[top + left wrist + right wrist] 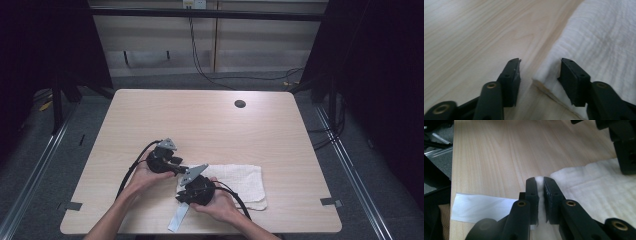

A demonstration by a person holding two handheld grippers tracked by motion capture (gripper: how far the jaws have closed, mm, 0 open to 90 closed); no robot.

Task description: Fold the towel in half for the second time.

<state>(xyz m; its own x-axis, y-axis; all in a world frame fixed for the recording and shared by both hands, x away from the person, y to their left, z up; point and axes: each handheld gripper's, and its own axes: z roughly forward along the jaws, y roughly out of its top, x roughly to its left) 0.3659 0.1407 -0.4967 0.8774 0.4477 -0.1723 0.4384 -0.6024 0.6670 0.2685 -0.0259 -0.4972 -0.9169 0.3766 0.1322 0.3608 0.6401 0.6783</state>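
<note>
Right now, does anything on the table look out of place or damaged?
Nothing looks damaged. The white cloth lies flat, one corner pinched in the right gripper. The only stray item is a white paper strip at the table's near edge.

A lab-style recording bay, by the look of it: a bare wooden table [200, 120] with a cable port [240, 104] sits between black curtains [380, 75] left and right, metal floor rails [30, 170] alongside, cables [200, 65] trailing down the far panelled wall [260, 45].
</note>
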